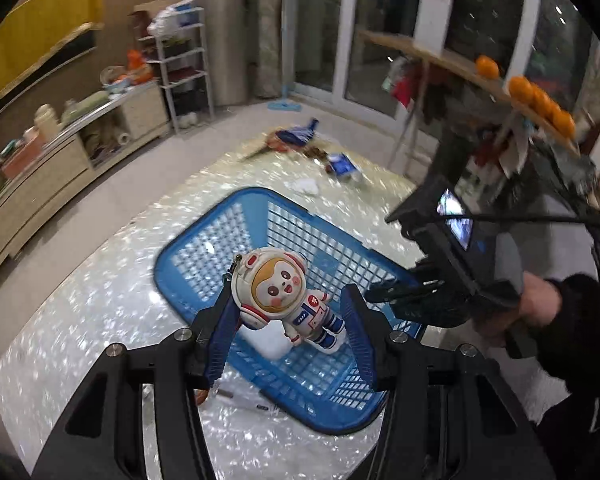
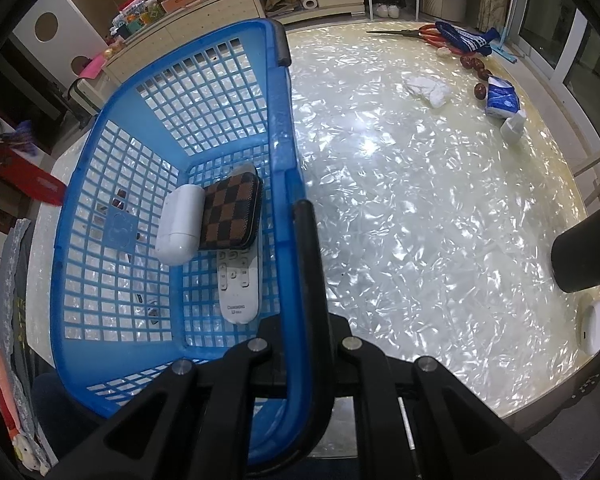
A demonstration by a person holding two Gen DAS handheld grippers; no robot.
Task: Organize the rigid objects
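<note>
An astronaut figurine [image 1: 284, 300] in a white suit hangs over the blue plastic basket [image 1: 204, 252], tilted, with my left gripper [image 1: 290, 294] shut on it between blue pads [image 1: 224, 332]. In the right wrist view the basket [image 2: 112, 168] holds a white case [image 2: 180, 224], a brown checkered wallet [image 2: 232, 216] and a white remote [image 2: 238, 284]. My right gripper [image 2: 300, 280] is shut on the basket's near rim [image 2: 290, 184], where a black handle runs along it. In the left wrist view, a hand [image 1: 540, 304] holds that right gripper [image 1: 416, 292] at the basket's right side.
The basket stands on a pearly table [image 2: 420, 220]. At its far end lie red scissors [image 2: 420, 34], a blue cloth [image 2: 464, 40], a white tissue [image 2: 428, 88] and a blue pack [image 2: 500, 98]. A white round object [image 2: 592, 328] and a black cylinder [image 2: 584, 256] are at the right edge.
</note>
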